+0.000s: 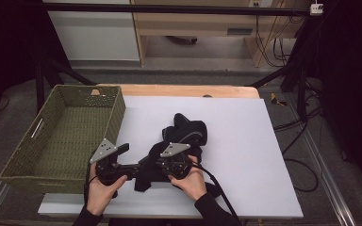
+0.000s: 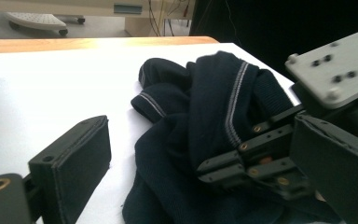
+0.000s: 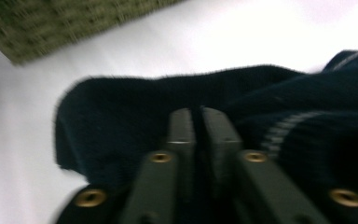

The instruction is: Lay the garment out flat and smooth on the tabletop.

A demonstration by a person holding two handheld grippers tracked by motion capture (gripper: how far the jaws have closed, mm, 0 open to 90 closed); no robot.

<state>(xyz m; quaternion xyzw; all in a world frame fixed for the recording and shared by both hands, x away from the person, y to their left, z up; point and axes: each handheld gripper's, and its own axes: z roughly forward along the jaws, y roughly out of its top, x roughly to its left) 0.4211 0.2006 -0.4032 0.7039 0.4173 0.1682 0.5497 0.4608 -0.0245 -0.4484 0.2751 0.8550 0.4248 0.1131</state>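
At the table's near edge, around six o'clock, two hands hold the tongs. The left gripper [image 1: 122, 149] stands wide open with nothing between its jaws, likely freed to reach again. The right gripper [image 3: 198, 122], jaws almost together, lies against the dark sweater [image 1: 185, 133] without visibly pinching it. The sweater lies crumpled at the centre of the white sheet [image 1: 245, 141]. At ten o'clock waits the green basket [image 1: 52, 141], probably its destination.

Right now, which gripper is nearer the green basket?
Left. The left gripper sits just beside the green basket at its near right corner; the right gripper is farther right, over the dark garment.
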